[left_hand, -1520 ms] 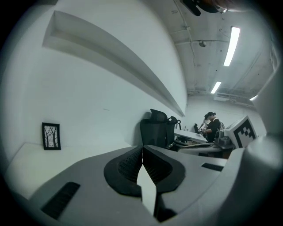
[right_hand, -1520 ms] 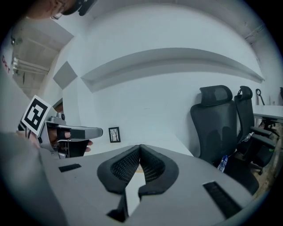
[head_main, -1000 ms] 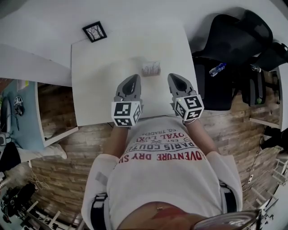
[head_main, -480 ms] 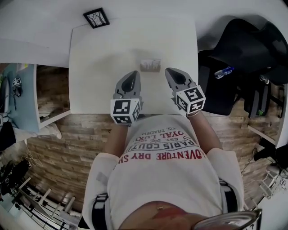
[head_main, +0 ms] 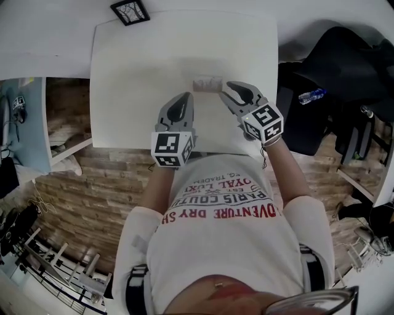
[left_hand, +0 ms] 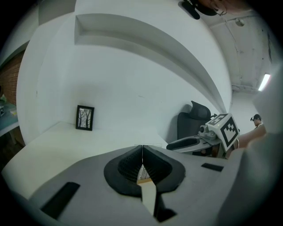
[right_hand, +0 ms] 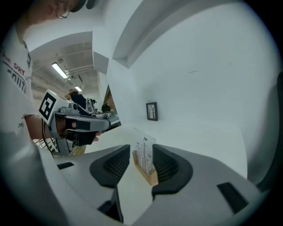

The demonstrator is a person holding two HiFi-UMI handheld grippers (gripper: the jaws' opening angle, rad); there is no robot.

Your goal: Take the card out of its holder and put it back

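Note:
A clear card with printed lines point(right_hand: 145, 149) stands upright in a small wooden holder point(right_hand: 149, 176) on the white table point(head_main: 141, 67); in the head view the card and holder point(head_main: 207, 83) sit mid-table. My right gripper point(right_hand: 141, 155) straddles the card. Its jaws have just been opening and stand apart on either side, not pressing it. In the head view the right gripper point(head_main: 226, 88) reaches the holder's right end. My left gripper point(head_main: 182, 102) hovers nearer the table's front edge, left of the holder, its jaws point(left_hand: 142, 148) meeting in a line with nothing held.
A small black picture frame point(head_main: 130, 11) stands at the table's far left corner against the white wall. A black office chair point(head_main: 326, 74) with a water bottle point(head_main: 311, 95) on it is to the right. Below the table's front edge is wooden floor.
Both grippers have moved forward over the table and lower. The right one has come up to the card holder, which now sits between its jaws.

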